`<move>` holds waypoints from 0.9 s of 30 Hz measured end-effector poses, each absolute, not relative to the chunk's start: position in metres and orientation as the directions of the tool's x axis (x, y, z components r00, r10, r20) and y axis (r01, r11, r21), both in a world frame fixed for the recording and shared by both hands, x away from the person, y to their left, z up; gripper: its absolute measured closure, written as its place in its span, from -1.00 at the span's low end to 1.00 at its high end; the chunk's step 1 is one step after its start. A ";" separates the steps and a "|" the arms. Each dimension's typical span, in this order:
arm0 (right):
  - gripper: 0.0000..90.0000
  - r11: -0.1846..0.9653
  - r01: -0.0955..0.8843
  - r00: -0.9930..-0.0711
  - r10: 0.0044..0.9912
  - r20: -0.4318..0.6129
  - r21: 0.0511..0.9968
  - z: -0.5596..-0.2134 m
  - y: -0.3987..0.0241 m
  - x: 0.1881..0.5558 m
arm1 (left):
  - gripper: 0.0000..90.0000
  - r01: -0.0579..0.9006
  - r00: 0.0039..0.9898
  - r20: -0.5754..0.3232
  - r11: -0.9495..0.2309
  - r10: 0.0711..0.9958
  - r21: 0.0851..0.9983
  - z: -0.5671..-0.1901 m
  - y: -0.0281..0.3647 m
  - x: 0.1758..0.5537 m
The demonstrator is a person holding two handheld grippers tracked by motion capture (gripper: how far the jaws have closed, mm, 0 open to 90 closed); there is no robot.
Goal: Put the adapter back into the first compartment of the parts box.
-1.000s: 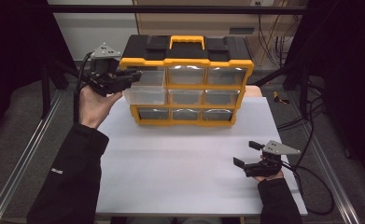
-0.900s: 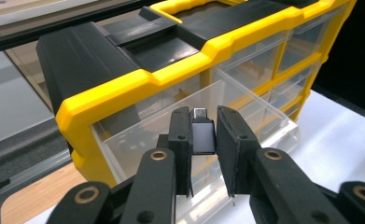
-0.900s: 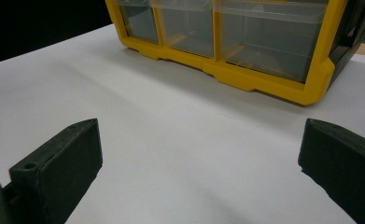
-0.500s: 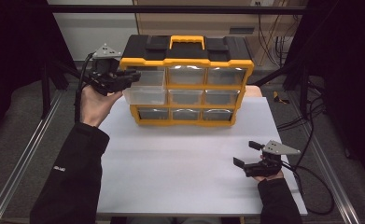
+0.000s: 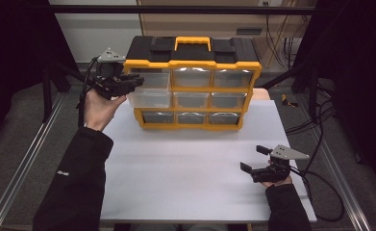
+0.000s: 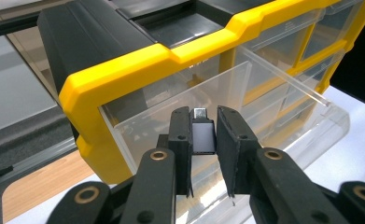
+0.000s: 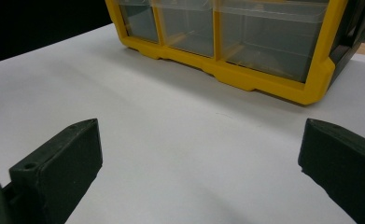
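Holding a small black adapter (image 6: 203, 138) with a silver plug at its tip, the left gripper (image 5: 136, 83) sits at the upper left corner of the yellow organizer (image 5: 195, 62), jaws clamped on the adapter's two flat sides. The adapter's long axis runs along the jaws, plug end pointing forward toward the pulled-out clear drawer (image 5: 149, 97) in the organizer's left column. In the left gripper view that drawer (image 6: 245, 107) lies directly ahead of and below the jaws, its open top facing up, so the coming move looks like a short advance and a drop into it. The drawer's near clear wall and the yellow frame edge above the opening are what could catch the adapter on the way. The right gripper (image 5: 252, 160) rests low on the white tabletop (image 5: 185, 168), well apart from the organizer's front, jaws wide apart with nothing between them; the left hand is clearly the nearer one.
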State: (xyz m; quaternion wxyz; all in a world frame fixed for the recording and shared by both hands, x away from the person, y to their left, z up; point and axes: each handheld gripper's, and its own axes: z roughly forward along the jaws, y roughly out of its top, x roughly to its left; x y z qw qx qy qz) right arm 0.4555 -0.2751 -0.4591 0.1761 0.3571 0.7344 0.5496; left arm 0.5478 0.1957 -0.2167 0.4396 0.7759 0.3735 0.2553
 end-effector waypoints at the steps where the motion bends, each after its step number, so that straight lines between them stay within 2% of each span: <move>1: -1.00 0.141 0.331 -0.683 0.718 0.134 0.933 -0.459 -0.275 0.456 | 0.67 0.357 0.590 0.070 -0.338 0.804 0.871 -0.217 0.196 0.548; 17: -1.00 0.142 0.331 -0.683 0.718 0.133 0.933 -0.459 -0.275 0.456 | 0.66 0.376 0.586 0.062 -0.339 0.808 0.863 -0.223 0.196 0.554; 22: -1.00 0.140 0.331 -0.682 0.718 0.135 0.933 -0.459 -0.275 0.456 | 0.50 0.361 0.587 0.057 -0.324 0.808 0.874 -0.221 0.197 0.552; 27: -1.00 0.140 0.332 -0.682 0.719 0.135 0.933 -0.459 -0.275 0.456 | 0.19 0.334 0.581 0.054 -0.299 0.812 0.894 -0.220 0.199 0.548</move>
